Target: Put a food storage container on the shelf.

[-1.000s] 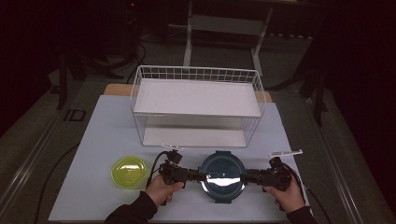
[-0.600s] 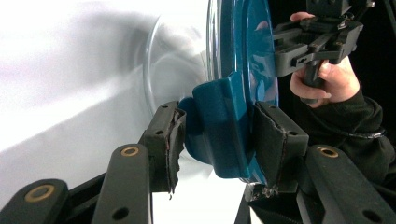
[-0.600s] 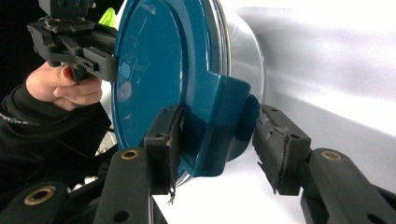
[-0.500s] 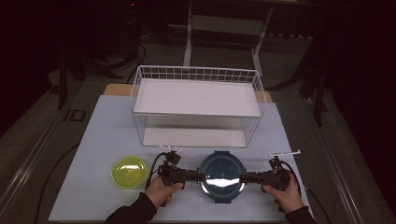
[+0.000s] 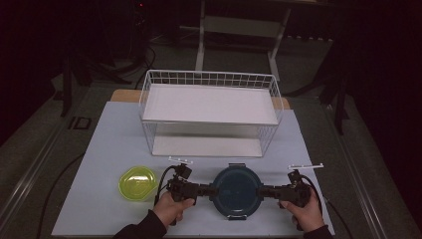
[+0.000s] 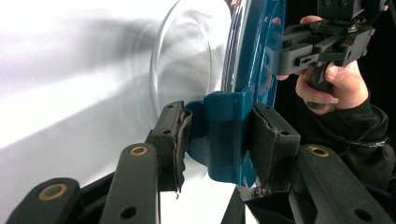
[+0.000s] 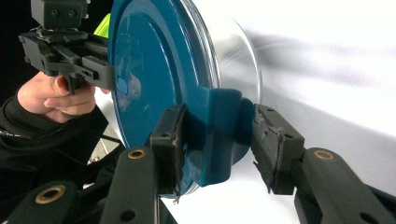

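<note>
The round clear-glass container with a clip-on teal plastic lid (image 5: 236,189), probably heavy, breakable and slick, rests on the white surface (image 5: 99,144), its opposite lid tabs gripped by the closing left gripper (image 6: 218,140), while the right gripper (image 7: 215,142) jaws have been closing and look not fully clamped.

We see a pale tabletop (image 5: 109,144) that carries three things. Toward its far edge stands a white wire rack (image 5: 211,114), centred between the left and right edges, with an upper shelf and a lower one under it. Near the near edge, left of the middle, sits a yellow-green bowl (image 5: 138,183), well apart from the rack. Just right of the bowl, about midway along the near edge, is a round container with a dark blue lid (image 5: 237,189); from above it seems to rest flat on the tabletop, though we cannot tell for sure whether it touches. A strip of wood (image 5: 124,94) shows at the far left corner.
</note>
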Motion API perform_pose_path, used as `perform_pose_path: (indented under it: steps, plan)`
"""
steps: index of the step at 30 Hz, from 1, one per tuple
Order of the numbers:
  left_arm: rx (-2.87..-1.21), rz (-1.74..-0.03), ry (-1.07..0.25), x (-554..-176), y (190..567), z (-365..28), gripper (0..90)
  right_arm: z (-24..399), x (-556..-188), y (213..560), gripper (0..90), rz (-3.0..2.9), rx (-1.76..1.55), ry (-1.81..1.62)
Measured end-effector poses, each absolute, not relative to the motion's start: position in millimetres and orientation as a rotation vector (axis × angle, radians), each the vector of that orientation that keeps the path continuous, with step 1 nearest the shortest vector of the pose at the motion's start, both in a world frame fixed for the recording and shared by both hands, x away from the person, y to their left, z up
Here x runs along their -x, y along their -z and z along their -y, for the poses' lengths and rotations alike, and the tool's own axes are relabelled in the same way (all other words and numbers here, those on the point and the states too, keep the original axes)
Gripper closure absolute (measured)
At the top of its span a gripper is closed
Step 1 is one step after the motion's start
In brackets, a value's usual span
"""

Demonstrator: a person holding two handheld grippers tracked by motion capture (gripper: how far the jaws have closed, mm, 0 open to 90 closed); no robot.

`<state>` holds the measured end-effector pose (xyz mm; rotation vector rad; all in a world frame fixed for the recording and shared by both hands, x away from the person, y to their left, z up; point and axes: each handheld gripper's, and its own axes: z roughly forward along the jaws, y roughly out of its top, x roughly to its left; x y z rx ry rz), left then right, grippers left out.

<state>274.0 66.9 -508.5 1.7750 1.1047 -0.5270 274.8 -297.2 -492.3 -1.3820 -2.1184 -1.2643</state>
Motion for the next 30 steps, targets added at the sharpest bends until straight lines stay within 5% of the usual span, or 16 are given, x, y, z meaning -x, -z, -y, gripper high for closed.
perform_pose_path:
  steps: [30]
  plan:
    - [-1.749, -0.984, 0.386, -286.4, 415.1, -89.3, 58.0, 278.4, -287.5, 404.1, 55.5, 2.164, 1.310, 1.455]
